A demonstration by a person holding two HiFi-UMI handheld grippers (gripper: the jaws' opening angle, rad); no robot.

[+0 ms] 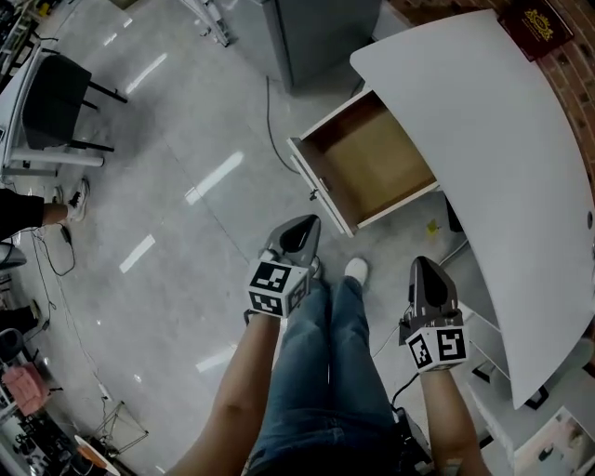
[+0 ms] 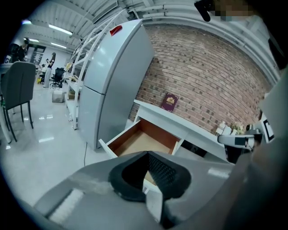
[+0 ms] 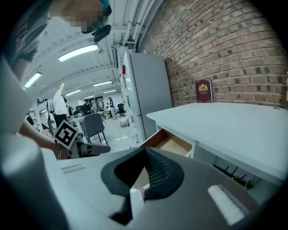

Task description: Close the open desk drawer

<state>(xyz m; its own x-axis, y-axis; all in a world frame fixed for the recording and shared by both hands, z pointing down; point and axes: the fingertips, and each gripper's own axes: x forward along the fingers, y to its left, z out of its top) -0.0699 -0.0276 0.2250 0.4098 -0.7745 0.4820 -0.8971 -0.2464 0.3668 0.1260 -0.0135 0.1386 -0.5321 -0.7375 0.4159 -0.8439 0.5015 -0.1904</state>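
The drawer (image 1: pixel 367 163) stands pulled well out of the white desk (image 1: pixel 502 139), jutting left, just beyond both grippers. This looks like the approach, with nothing touching it yet. The left gripper (image 1: pixel 299 226) and right gripper (image 1: pixel 426 268) have jaws closed on nothing (fine for pushing). Next, a closed tip should meet the drawer front and press rightward. Count: one drawer, one desk, two grippers, one book (image 1: pixel 535 28).

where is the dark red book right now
In the head view the dark red book is at top right, at the far end of the white desk against the brick wall, beyond the open drawer.
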